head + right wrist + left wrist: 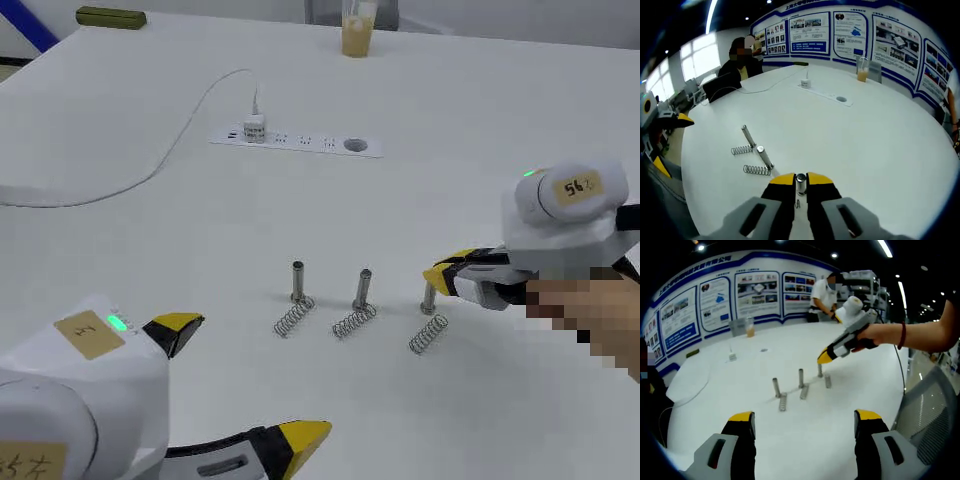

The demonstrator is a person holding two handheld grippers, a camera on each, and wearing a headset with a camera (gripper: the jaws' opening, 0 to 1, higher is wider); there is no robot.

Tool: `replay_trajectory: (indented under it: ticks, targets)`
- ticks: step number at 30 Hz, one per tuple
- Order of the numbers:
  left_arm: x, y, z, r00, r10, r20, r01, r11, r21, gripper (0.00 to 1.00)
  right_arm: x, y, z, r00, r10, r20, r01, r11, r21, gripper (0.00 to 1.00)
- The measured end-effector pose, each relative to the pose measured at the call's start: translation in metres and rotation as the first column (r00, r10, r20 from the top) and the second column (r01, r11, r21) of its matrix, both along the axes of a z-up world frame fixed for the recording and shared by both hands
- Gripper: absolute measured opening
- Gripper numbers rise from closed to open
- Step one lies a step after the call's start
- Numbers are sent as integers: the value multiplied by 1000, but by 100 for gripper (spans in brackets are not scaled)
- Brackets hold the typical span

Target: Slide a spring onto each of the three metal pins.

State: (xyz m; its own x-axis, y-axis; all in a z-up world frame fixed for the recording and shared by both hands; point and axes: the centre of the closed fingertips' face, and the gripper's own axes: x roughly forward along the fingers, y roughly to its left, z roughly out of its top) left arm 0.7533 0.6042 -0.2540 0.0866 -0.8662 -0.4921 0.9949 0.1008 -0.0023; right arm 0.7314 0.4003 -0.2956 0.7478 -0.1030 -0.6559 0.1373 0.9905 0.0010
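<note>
Jaws of my right gripper (800, 179) clamp the end pin (429, 299), upright on the white table (450, 130), its spring (428, 334) lying loose just beside it. Middle pin (363, 288) and far pin (297, 281) stand alongside (two more springs (354, 321) flat at their feet). My left gripper (805, 422) hangs wide open, well apart from the row.

three in a row on the bench (450, 190), live now
left pin (297, 281), middle pin (364, 288) and right pin (429, 298) stand side by side, springs (293, 316) (354, 321) (428, 334) lying just before them; right pin sits between the right hand-held gripper (437, 278) jaws; power strip (300, 141) behind, cup (357, 35) farther back.
</note>
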Motion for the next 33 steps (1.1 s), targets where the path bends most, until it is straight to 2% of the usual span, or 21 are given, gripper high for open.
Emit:
replay_trajectory:
  ticks: [4,11,14,17,23,25,28,29,33]
  targets:
    - [2,1,1,1000,6,3,-6,1000,-1,82,-6,-2,-1,999,-27,-27,27,1000,2,8]
    - [3,2,0,1000,10,5,-10,1000,3,80,-6,-3,-2,999,-38,-29,39,999,20,9]
    - [3,3,-1,1000,12,6,-12,1000,8,80,-8,-3,-5,998,-48,-45,50,998,31,9]
    - [4,3,-1,1000,13,9,-13,1000,11,80,-8,-3,-5,997,-68,-40,71,996,61,9]
    - [5,4,-2,1000,13,13,-13,1000,19,78,-10,-2,-6,996,-83,-40,86,993,77,12]
    - [6,4,-2,1000,15,14,-15,1000,20,77,-11,-1,-5,995,-94,-33,96,992,84,17]
    - [9,3,-3,1000,18,19,-19,1000,23,75,-12,1,-2,995,-97,-11,98,990,100,19]
    - [11,3,-4,1000,21,16,-22,999,26,74,-11,3,0,995,-102,10,100,989,111,21]
    - [17,-2,-5,1000,24,-1,-24,1000,20,71,-12,5,6,994,-103,42,98,988,116,25]
